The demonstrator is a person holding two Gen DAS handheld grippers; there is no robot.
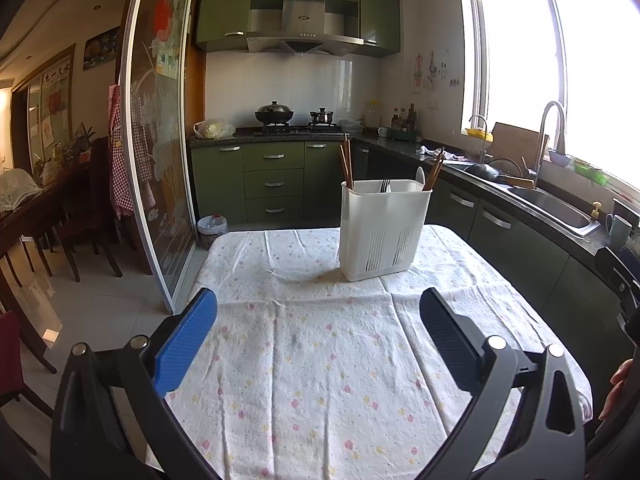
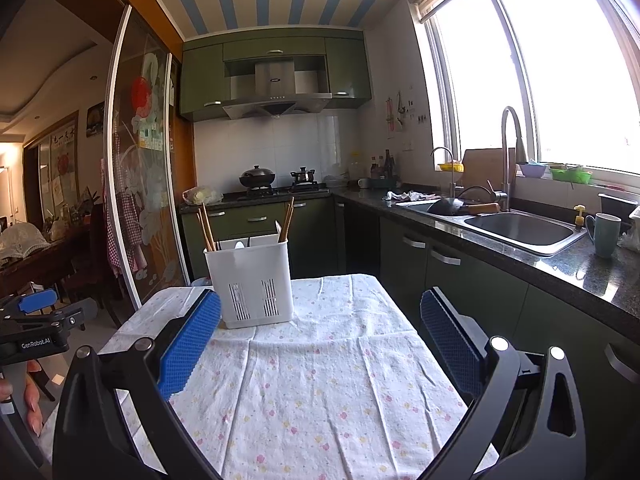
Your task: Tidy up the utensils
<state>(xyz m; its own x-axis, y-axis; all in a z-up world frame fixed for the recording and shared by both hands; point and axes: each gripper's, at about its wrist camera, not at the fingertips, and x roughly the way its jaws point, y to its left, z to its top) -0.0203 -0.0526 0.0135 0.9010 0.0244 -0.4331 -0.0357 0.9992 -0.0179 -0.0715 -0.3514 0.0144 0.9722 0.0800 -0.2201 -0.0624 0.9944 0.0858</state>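
A white slotted utensil holder (image 1: 383,232) stands upright at the far end of a table with a floral cloth (image 1: 320,360). Wooden chopsticks (image 1: 346,164) lean in its left and right compartments. A fork (image 1: 385,186) and a white spoon (image 1: 419,176) stand in the middle. My left gripper (image 1: 319,312) is open and empty, above the cloth, short of the holder. In the right wrist view the holder (image 2: 251,284) stands ahead to the left with chopsticks (image 2: 206,232). My right gripper (image 2: 320,316) is open and empty. The left gripper (image 2: 36,312) shows at the left edge.
A dark counter with a steel sink (image 2: 520,228), tall tap (image 2: 510,148) and green mug (image 2: 606,234) runs along the right. Green cabinets and a stove with a wok (image 1: 274,114) are behind. A glass sliding door (image 1: 160,152) and dining chairs stand at left.
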